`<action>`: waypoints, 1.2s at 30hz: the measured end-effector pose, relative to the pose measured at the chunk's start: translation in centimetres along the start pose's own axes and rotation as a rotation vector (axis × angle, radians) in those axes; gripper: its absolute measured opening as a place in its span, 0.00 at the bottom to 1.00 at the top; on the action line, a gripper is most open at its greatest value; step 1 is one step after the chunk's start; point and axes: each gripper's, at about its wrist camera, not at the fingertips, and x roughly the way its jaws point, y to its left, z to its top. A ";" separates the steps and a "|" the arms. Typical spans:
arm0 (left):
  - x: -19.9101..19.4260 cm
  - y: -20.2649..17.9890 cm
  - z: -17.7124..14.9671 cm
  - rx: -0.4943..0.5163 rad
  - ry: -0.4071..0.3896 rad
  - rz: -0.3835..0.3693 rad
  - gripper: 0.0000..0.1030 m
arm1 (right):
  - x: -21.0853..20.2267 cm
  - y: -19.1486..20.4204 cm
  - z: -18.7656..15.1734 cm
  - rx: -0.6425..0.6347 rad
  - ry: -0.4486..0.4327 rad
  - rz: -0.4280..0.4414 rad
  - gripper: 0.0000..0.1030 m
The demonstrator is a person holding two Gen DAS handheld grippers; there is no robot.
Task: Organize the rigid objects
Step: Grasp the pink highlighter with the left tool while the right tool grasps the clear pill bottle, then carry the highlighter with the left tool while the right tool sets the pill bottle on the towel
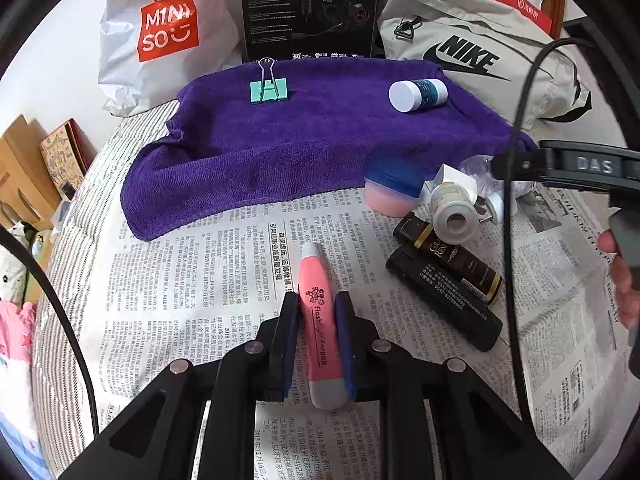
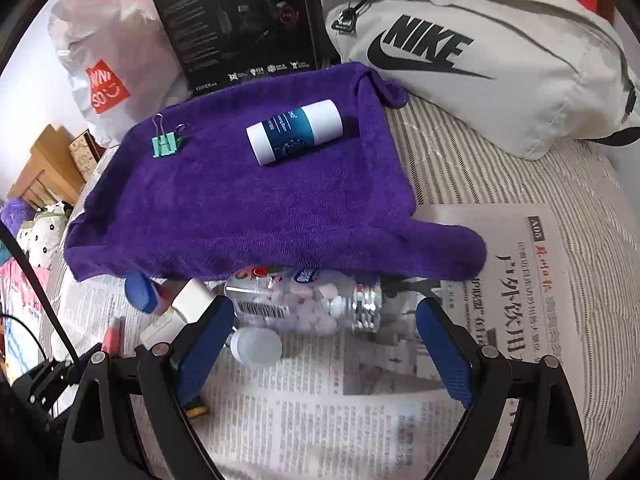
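My left gripper [image 1: 317, 320] is shut on a pink earpick flashlight [image 1: 320, 320] that lies on the newspaper [image 1: 192, 280], its blue pads pressing both sides. A purple towel [image 1: 304, 140] beyond it carries a green binder clip [image 1: 269, 89] and a white and teal bottle [image 1: 418, 94]. My right gripper [image 2: 324, 328] stands open over a clear bottle of pale tablets [image 2: 308, 304] lying on its side, with its loose cap [image 2: 256, 346] in front. The same towel [image 2: 248, 208], clip [image 2: 166, 142] and teal bottle [image 2: 294, 132] show in the right wrist view.
Two black tubes [image 1: 444, 276], a small white jar [image 1: 456, 216] and a blue-lidded pink tub [image 1: 394, 192] lie right of the flashlight. A Nike bag [image 2: 480, 64], a black box [image 1: 310, 8] and a Miniso bag [image 1: 168, 28] stand behind the towel. Cables cross both views.
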 end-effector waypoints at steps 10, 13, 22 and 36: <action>0.0 0.1 -0.1 -0.007 -0.016 -0.015 0.18 | 2.7 1.3 0.5 0.009 0.041 -0.060 0.89; -0.1 -0.1 -0.4 0.003 -0.027 -0.003 0.18 | 3.0 1.1 0.6 0.024 0.012 -0.060 0.89; -0.1 -0.2 -0.4 0.006 -0.038 0.000 0.18 | 2.2 0.4 0.2 -0.016 0.004 -0.044 0.82; -0.5 0.7 -1.0 -0.017 -0.026 -0.058 0.16 | 0.1 -1.3 -0.5 -0.053 -0.018 -0.027 0.81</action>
